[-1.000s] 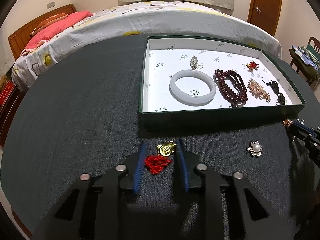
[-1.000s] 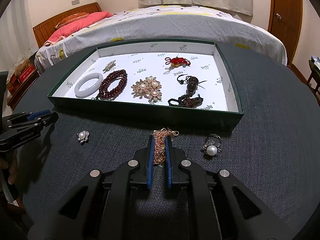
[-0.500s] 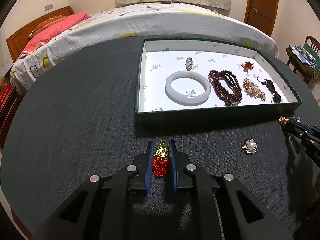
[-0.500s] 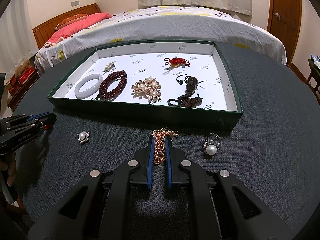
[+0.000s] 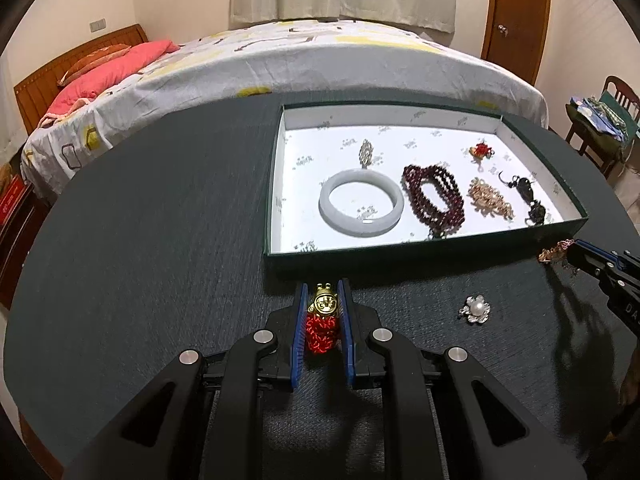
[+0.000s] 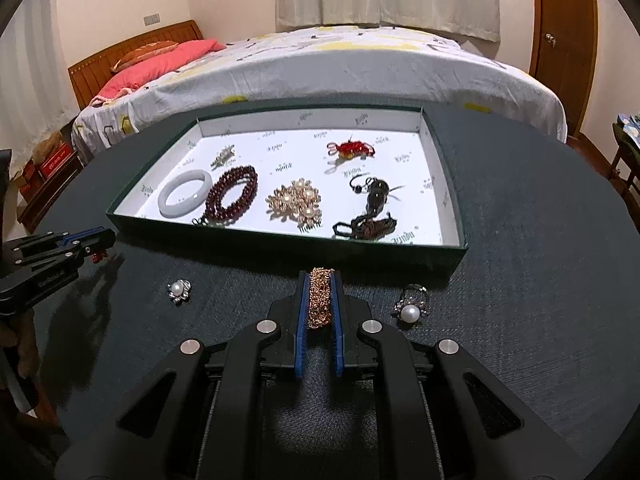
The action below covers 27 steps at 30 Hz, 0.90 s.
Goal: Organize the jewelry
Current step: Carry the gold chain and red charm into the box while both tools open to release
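Note:
My left gripper [image 5: 322,292] is shut on a gold charm with a red knotted tassel [image 5: 322,316], just before the near wall of the green jewelry box [image 5: 420,251]. My right gripper [image 6: 319,280] is shut on a rose-gold chain [image 6: 319,300], just above the table before the box's front wall [image 6: 280,240]. The right gripper also shows in the left wrist view [image 5: 576,250], and the left gripper in the right wrist view [image 6: 102,242]. The box holds a white bangle [image 5: 361,207], a dark red bead bracelet [image 5: 434,199], a gold brooch [image 6: 296,200], a red knot charm [image 6: 351,149] and a dark pendant [image 6: 376,196].
A pearl flower brooch [image 5: 475,309] lies on the dark table between the grippers. A pearl ring [image 6: 411,306] lies right of my right gripper. A small silver brooch [image 5: 365,152] lies at the back of the box. A bed [image 5: 280,60] stands behind the table.
My left gripper closed on the gold charm with the red tassel and lifted it slightly toward the box. My right gripper kept its hold on the chain and barely moved.

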Tool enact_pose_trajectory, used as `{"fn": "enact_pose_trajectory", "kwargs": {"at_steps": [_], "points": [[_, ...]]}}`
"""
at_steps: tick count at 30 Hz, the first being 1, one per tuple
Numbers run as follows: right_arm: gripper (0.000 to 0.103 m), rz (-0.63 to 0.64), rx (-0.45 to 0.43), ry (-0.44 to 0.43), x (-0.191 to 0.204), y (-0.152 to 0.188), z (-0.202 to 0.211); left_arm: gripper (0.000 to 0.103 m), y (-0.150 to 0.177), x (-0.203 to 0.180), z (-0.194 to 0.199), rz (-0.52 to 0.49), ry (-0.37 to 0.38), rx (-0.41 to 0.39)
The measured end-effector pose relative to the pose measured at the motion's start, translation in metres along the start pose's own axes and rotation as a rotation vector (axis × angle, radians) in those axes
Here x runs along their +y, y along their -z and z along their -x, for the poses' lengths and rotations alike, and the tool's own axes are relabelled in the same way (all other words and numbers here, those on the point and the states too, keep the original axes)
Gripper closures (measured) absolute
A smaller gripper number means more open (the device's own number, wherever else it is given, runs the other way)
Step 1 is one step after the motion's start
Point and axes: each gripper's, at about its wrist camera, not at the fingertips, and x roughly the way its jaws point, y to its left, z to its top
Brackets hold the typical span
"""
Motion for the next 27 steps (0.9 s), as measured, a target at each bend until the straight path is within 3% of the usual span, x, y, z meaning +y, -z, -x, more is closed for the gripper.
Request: {"fn": "enact_pose_trajectory", "kwargs": {"at_steps": [17,27], "points": [[0.092,0.028,-0.128,-0.016,0.010,-0.029,0.044,0.087,-0.024,-0.006,0.034,0.009,0.037,-0.108],[0.092,0.044,-0.254,-0.003,0.006,-0.077,0.058,0.087,-0.070,-0.022,0.044,-0.018,0.086,-0.217]]}}
